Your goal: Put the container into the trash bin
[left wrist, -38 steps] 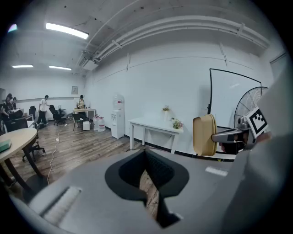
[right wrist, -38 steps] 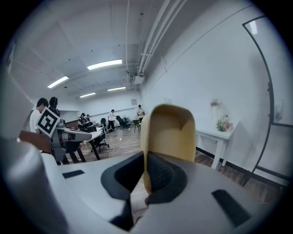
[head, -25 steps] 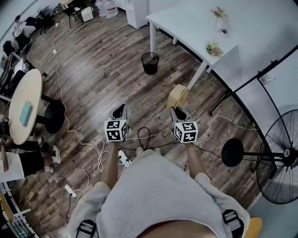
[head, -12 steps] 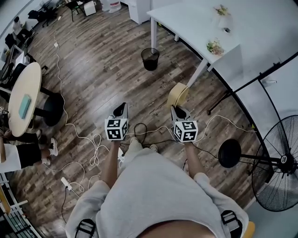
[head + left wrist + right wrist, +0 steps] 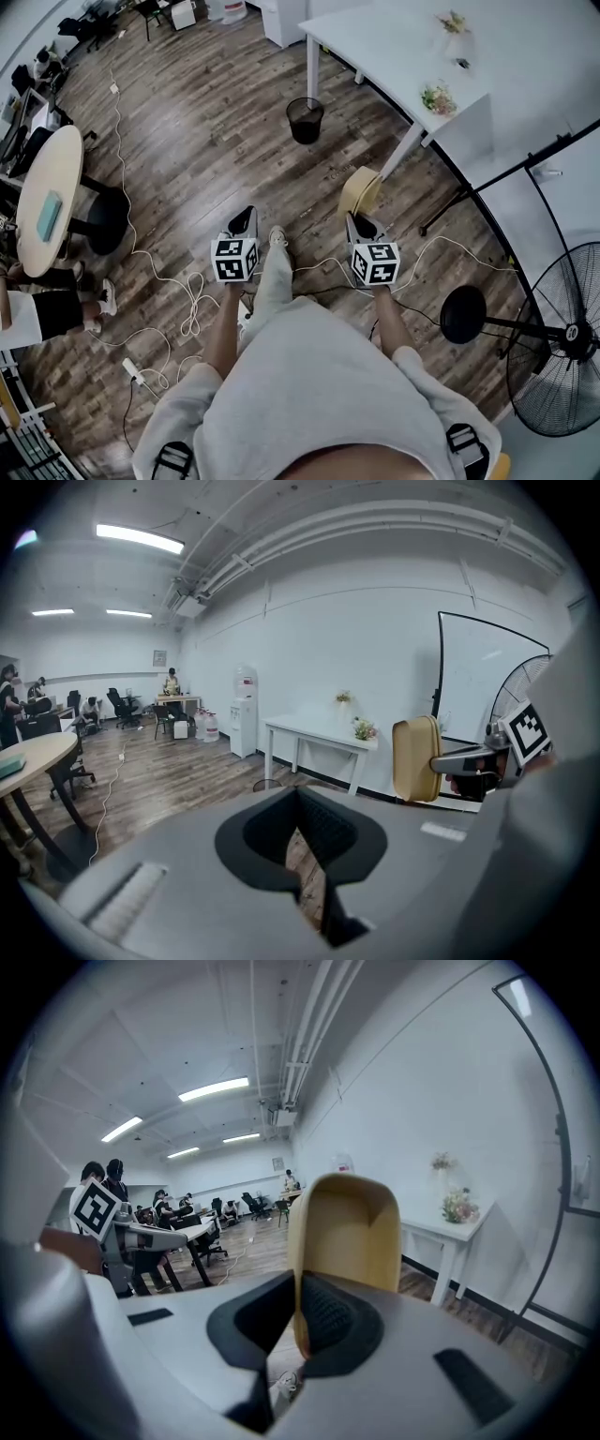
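Note:
In the head view the tan container [image 5: 360, 192] stands on edge in my right gripper [image 5: 356, 221], which is shut on its rim. The right gripper view shows the container [image 5: 342, 1232] rising from between the jaws of that gripper [image 5: 298, 1288]. My left gripper [image 5: 246, 217] is level with it to the left, shut and holding nothing. Farther ahead on the wood floor stands the black trash bin [image 5: 305, 120], open at the top. In the left gripper view my left gripper [image 5: 298, 803] points at the bin's rim [image 5: 267, 785], with the container [image 5: 415, 758] at the right.
A white table [image 5: 394, 47] with small plants stands right of the bin. A floor fan [image 5: 562, 366] and a round stand base [image 5: 463, 314] are at the right. A round table [image 5: 47, 206] and people are at the left. Cables [image 5: 187, 300] trail across the floor.
The person has stepped forward: a leg and shoe now reach out between the two grippers. Both grippers keep their pose, and the container stays in the right one.

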The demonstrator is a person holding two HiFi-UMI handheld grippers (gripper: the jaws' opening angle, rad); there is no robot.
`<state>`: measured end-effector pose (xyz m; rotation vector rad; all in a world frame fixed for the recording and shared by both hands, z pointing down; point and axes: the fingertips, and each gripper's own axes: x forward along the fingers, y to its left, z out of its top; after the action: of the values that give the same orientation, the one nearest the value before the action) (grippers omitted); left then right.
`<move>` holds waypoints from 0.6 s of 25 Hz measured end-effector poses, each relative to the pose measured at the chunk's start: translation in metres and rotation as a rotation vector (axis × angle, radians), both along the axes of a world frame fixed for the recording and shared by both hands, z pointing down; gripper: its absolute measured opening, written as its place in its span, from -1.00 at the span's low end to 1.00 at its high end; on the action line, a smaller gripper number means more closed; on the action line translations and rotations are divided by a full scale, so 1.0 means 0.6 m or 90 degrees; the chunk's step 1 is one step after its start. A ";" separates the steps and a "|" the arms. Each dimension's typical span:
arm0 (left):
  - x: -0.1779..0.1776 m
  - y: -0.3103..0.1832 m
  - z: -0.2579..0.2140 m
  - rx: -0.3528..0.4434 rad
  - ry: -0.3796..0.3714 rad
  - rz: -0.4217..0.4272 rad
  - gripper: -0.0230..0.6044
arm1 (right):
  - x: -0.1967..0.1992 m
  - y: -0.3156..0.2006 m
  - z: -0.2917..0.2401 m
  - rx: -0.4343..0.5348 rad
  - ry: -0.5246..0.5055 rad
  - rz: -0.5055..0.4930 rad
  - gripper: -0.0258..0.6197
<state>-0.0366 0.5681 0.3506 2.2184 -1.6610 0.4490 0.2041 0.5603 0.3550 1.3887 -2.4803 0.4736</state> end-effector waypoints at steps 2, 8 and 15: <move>-0.003 -0.015 0.004 0.000 0.001 0.000 -0.89 | -0.003 -0.016 0.003 -0.001 0.002 0.000 -0.83; -0.018 -0.075 0.020 -0.005 0.005 0.004 -0.89 | -0.016 -0.070 0.018 -0.007 0.010 0.006 -0.83; -0.031 -0.188 0.038 -0.016 0.019 0.019 -0.89 | -0.032 -0.165 0.035 -0.024 0.024 0.018 -0.83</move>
<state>-0.0552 0.4551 0.3734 2.2245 -1.6002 0.4389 0.1850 0.4612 0.3761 1.4078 -2.4126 0.4931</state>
